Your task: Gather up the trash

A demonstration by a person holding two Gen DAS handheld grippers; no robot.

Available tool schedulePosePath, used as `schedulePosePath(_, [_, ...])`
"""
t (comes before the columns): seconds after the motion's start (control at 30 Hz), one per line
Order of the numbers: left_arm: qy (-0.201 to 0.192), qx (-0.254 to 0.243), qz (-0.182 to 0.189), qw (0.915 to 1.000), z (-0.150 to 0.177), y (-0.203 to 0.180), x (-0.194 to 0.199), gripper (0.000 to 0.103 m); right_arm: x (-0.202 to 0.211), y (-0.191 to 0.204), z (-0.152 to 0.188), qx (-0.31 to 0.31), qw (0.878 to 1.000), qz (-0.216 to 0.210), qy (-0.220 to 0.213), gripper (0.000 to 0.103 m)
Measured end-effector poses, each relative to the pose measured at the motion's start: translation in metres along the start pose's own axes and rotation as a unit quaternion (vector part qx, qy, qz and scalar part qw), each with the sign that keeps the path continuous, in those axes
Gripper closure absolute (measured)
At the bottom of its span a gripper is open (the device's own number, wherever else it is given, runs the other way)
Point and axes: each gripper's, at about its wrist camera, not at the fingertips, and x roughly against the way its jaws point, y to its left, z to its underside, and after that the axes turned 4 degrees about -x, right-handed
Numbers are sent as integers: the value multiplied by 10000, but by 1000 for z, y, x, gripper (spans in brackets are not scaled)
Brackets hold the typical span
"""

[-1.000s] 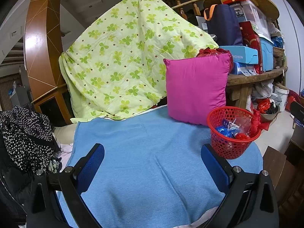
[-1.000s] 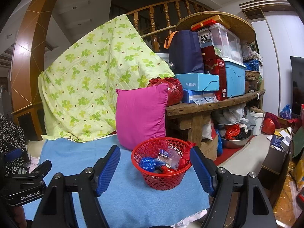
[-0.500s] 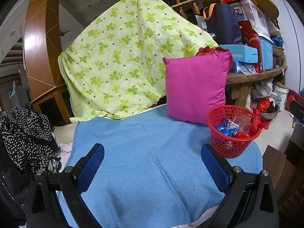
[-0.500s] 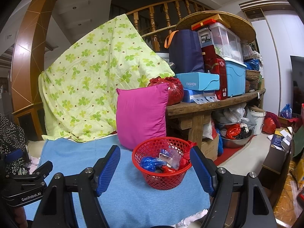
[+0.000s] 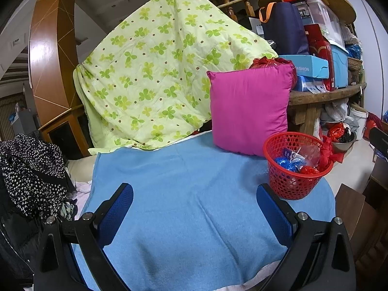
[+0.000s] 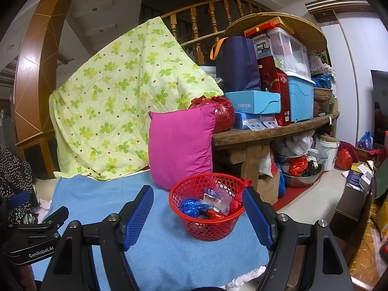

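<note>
Basket [image 6: 208, 218] one, red, trash inside, one pink cushion [image 6: 181, 145] behind, both grippers' fingers [image 5: 116, 213] wide, empty.

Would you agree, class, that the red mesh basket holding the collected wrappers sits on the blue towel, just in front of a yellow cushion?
One detail is wrong: the cushion is pink, not yellow. The right wrist view shows it clearly. The rest stands: the red mesh basket holds the wrappers and sits on the blue towel, just in front of that cushion.
</note>
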Motion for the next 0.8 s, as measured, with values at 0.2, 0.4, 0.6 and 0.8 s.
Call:
schedulePosePath(0.2, [8, -2, 3, 10000, 1, 0, -1, 2, -1, 1, 1, -10, 10000, -15, -8, 24])
schedulePosePath(0.4, [20, -10, 36, 10000, 2, 1, -1, 2, -2, 1, 1, -14, 10000, -19, -2, 24])
schedulePosePath(0.6, [34, -34, 58, 10000, 4, 1, -1, 2, -2, 2, 2, -23, 10000, -17, 8, 24])
schedulePosePath(0.8, [45, -44, 67, 10000, 5, 1, -1, 2, -2, 3, 2, -41, 10000, -7, 20, 24])
